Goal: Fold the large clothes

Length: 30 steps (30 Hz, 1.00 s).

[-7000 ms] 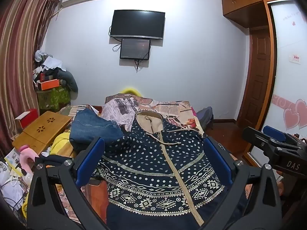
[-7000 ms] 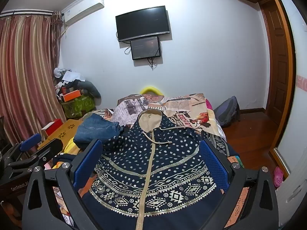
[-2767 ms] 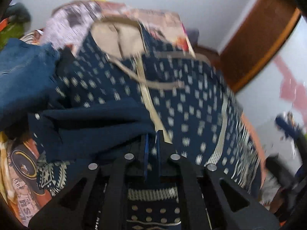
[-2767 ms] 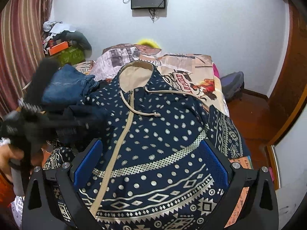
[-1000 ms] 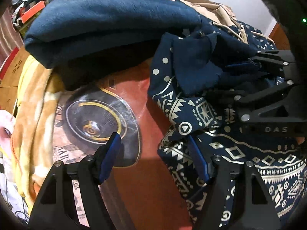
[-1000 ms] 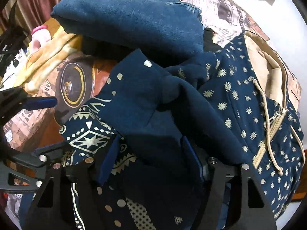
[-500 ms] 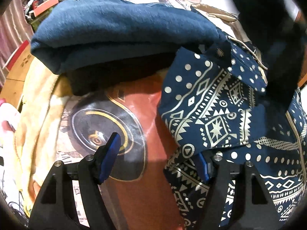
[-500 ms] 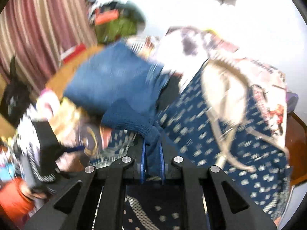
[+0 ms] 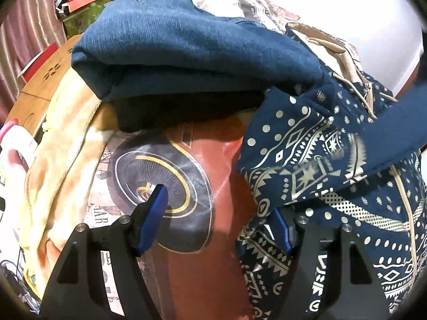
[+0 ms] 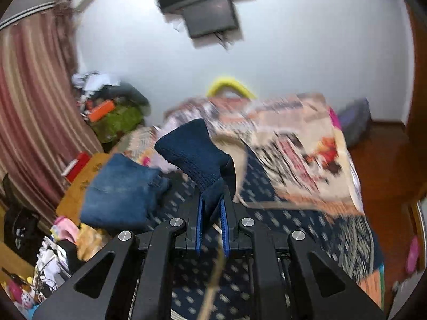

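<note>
Navy cloth with a cream pattern, the hooded jacket (image 9: 333, 160), lay on the bed's printed sheet (image 9: 218, 165) in the left wrist view. The left gripper (image 9: 217, 218) stood open and empty, its right pad at the jacket's edge, its left pad over the bare sheet. Folded jeans (image 9: 181, 48) lay just beyond. In the right wrist view, the right gripper (image 10: 212, 218) was closed on the jacket's ribbed cuff (image 10: 194, 152), which stood up above the fingers, over the spread jacket.

The hoodie's ribbed knit cuff (image 10: 198, 160) looks matt and coarse; the folded jeans (image 9: 186, 50) are rough denim.
</note>
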Tool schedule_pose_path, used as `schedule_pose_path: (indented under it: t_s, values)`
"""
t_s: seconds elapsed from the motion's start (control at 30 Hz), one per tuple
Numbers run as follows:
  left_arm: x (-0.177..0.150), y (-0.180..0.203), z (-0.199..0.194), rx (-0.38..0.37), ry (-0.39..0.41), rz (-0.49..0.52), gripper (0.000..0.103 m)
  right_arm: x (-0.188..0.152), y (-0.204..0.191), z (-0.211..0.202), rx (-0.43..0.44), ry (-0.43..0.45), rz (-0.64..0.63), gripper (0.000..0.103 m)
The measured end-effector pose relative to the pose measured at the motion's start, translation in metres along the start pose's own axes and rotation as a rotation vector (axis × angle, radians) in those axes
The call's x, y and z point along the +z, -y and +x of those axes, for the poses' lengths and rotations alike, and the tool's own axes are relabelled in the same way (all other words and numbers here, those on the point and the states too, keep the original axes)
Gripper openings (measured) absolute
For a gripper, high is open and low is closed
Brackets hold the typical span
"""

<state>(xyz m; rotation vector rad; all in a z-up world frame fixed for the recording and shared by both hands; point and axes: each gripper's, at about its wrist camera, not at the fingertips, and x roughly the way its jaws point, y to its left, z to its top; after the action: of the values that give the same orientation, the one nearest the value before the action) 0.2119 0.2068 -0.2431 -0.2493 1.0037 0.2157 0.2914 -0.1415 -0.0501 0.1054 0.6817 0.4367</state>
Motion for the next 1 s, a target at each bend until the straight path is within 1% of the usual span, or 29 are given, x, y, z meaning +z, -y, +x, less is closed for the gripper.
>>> schedule_pose_path:
  t_s: [0.07, 0.13, 0.3, 0.4, 0.5, 0.6, 0.67, 0.8, 0.9, 0.93, 1.0]
  values:
    - [-0.002, 0.006, 0.005, 0.013, -0.003, 0.01, 0.07, -0.019, 0.016, 0.006, -0.023, -0.049, 0.034, 0.01]
    - [-0.005, 0.011, 0.008, 0.023, -0.006, 0.02, 0.071, -0.041, 0.04, 0.013, -0.037, -0.108, 0.101, 0.01]
    - [-0.015, 0.019, 0.011, 0.027, -0.026, 0.033, 0.072, -0.082, 0.087, 0.01, -0.07, -0.2, 0.24, 0.01]
    - [-0.023, 0.019, 0.012, 0.041, -0.039, 0.033, 0.072, -0.101, 0.099, 0.004, -0.103, -0.241, 0.263, 0.01]
    - [-0.028, 0.018, 0.02, 0.042, -0.064, 0.02, 0.072, -0.114, 0.105, 0.0, -0.109, -0.275, 0.278, 0.01]
    - [-0.035, 0.015, 0.021, 0.048, -0.07, 0.012, 0.072, -0.121, 0.108, -0.002, -0.122, -0.289, 0.274, 0.011]
    - [-0.036, 0.014, 0.021, 0.055, -0.07, 0.013, 0.072, -0.124, 0.109, -0.004, -0.151, -0.281, 0.253, 0.015]
    - [-0.038, 0.017, 0.022, 0.067, -0.082, 0.018, 0.072, -0.129, 0.112, -0.01, -0.148, -0.275, 0.263, 0.017]
    - [-0.041, 0.019, 0.013, 0.067, -0.086, 0.051, 0.072, -0.13, 0.112, -0.014, -0.148, -0.281, 0.266, 0.022]
    - [-0.042, 0.022, 0.009, 0.056, -0.088, 0.07, 0.072, -0.13, 0.112, -0.016, -0.15, -0.283, 0.263, 0.024]
    - [-0.043, 0.03, -0.001, 0.037, -0.086, 0.106, 0.071, -0.13, 0.112, -0.022, -0.157, -0.283, 0.255, 0.024]
